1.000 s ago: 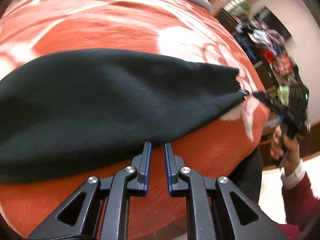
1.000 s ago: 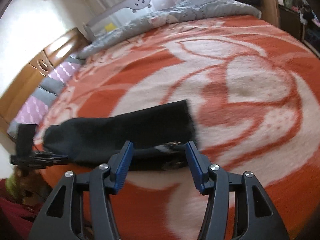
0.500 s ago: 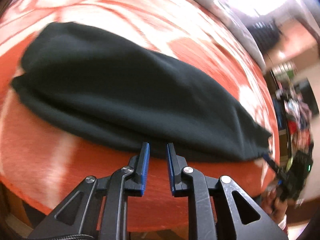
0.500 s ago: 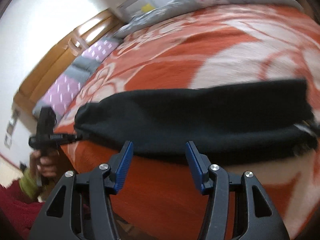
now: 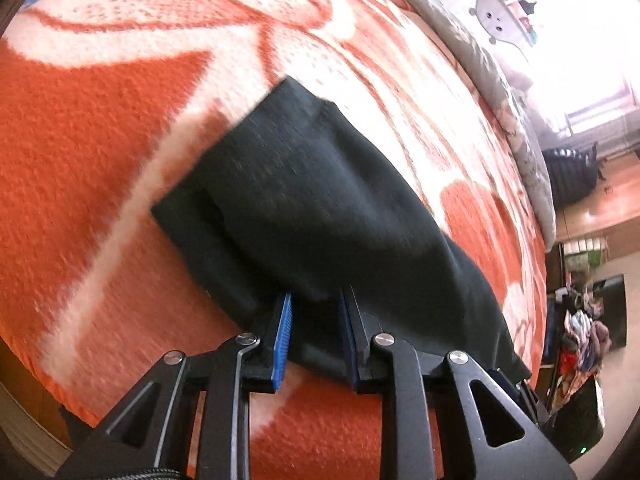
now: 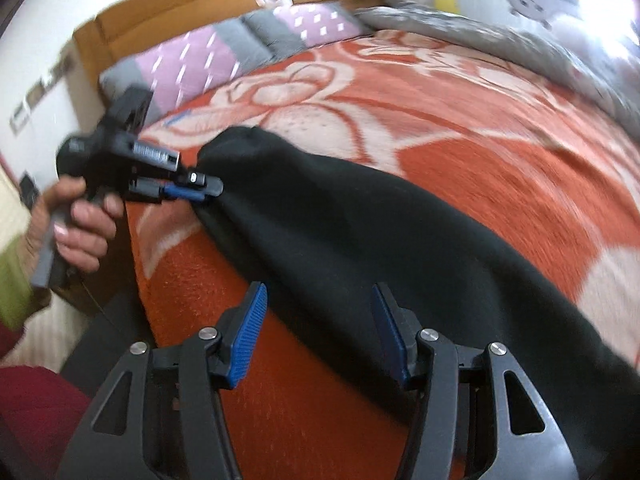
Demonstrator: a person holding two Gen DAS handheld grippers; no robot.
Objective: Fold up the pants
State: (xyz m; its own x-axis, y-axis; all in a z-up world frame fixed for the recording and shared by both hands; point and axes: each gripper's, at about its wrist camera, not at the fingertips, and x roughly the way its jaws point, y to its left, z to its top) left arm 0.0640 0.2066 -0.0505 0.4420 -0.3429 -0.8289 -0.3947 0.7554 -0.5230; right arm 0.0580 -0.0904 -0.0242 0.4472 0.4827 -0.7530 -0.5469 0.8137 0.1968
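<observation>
The black pants (image 5: 320, 208) lie as a long folded strip on the orange and white blanket (image 5: 80, 152), near its front edge. My left gripper (image 5: 316, 312) has its blue-padded fingers around the near edge of the cloth, a narrow gap between them. In the right wrist view the pants (image 6: 380, 232) run from left to right, and my left gripper (image 6: 200, 192) shows at their left end. My right gripper (image 6: 320, 320) is open, its jaws wide apart over the pants' near edge, nothing held.
Purple and grey pillows (image 6: 192, 64) lie against the wooden headboard (image 6: 200, 4). A grey duvet (image 5: 500, 92) lies along the far side of the bed. Cluttered shelves (image 5: 580, 332) stand to the right. The bed's edge is just below both grippers.
My left gripper has moved along the pants to their end and its fingers now sit around the cloth edge. My right gripper has swung left along the pants, still open.
</observation>
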